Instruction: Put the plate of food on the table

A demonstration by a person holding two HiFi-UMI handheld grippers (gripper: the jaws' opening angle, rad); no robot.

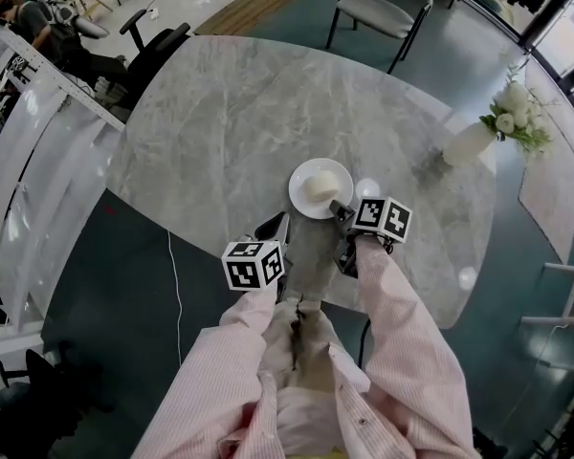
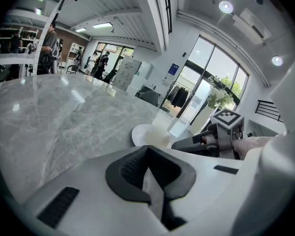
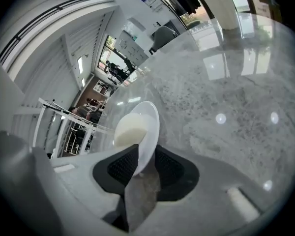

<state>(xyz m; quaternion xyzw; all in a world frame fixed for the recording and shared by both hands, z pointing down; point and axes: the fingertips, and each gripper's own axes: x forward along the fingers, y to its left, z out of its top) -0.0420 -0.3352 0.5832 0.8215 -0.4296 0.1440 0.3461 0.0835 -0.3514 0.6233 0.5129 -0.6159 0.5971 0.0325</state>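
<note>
The plate (image 1: 341, 172) is seen resting flat on the marble table (image 1: 230, 113), near the edge closest to the person, with a pale rounded mound of food (image 1: 318, 188) on it. Its near rim is straddled by the right gripper (image 3: 140, 167), whose jaws stand apart on either side of the rim without the pads pressing on it, so the plate is judged to be let go rather than held. The left gripper (image 2: 146, 151) is positioned just beside, over the table edge, its jaws brought together on nothing. The plate is taken to be glazed ceramic: stiff, fairly light, smooth and slippery at the rim, and liable to chip if knocked against the stone. If it is to be gripped, the thin rim is the place for it, nipped squarely across the edge and carried level, since the food sits loose and could slide off a tilted plate. The task is judged to be all but done
</note>
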